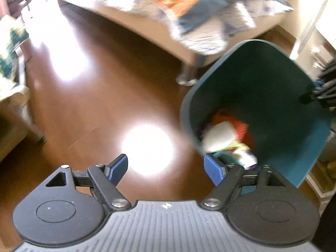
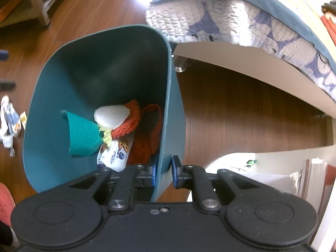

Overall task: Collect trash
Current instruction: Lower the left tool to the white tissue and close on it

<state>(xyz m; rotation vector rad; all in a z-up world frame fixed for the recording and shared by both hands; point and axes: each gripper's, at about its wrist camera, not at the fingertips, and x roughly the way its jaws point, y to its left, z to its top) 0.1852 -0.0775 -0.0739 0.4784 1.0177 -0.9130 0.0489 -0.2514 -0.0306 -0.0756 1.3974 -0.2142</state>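
Note:
A teal trash bin [image 2: 88,67] is held off the wooden floor by my right gripper [image 2: 163,171], which is shut on its near wall, one finger inside and one outside. Inside lie a white wrapper [image 2: 114,155], an orange net [image 2: 145,134], a teal scrap [image 2: 83,136] and a white oval piece [image 2: 111,115]. The bin also shows in the left wrist view [image 1: 262,79], with trash in it [image 1: 226,134]. My left gripper [image 1: 166,168] is open and empty, above the floor just left of the bin. A crumpled white wrapper [image 2: 9,121] lies on the floor left of the bin.
A bed with a quilted blanket [image 2: 241,16] stands behind the bin, with a metal leg [image 1: 188,73]. Low furniture [image 1: 12,105] stands at the left. A white shelf [image 2: 273,178] is at the right. Bright glare spots [image 1: 147,149] lie on the floor.

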